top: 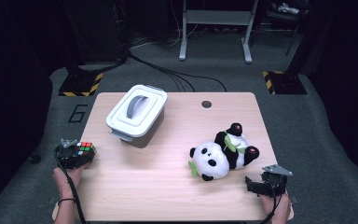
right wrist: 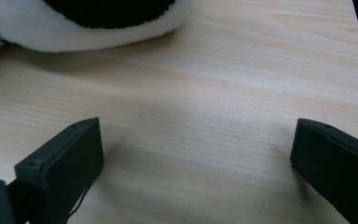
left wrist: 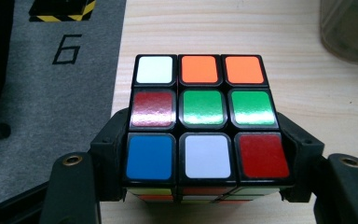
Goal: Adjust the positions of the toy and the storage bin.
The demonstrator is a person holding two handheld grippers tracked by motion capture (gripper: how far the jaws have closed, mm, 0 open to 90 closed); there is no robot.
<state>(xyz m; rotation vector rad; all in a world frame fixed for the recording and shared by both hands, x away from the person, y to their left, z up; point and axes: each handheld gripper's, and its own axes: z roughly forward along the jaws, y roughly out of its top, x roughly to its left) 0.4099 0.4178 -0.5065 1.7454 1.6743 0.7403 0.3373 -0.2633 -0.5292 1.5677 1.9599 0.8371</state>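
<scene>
A: Left gripper (top: 77,156) at the counter's (top: 168,186) left edge, jaws clamped on the cube (left wrist: 204,119) from both sides. Cube sits between them at the near left corner of the counter, top face showing mixed colours

B: Grip square?

A: Looks so in the left gripper view – pads on the lower row, left and right, cube level. Whether it rests on the wood or is just off it, cannot tell

B: Right gripper (top: 261,184)?

A: Near right corner, jaws wide apart, nothing between them, bare wood beneath. Panda (top: 221,156) lies just beyond it, on its back

B: And the likely goal?

A: My guess: cube into the box (top: 137,112). That stands at the far left with its lid (top: 137,106) on, handle up

B: So the lid comes first

A: Probably. Advice: keep the squeeze even, the cube's layers may twist if one pad bites a corner. Lift straight, clear the edge, carry level. Free gripper could take the lid by the handle, going round the panda

B: Risk?

A: Cube is glossy; a tilt could let it slide. Hold low and centred, as now
</scene>
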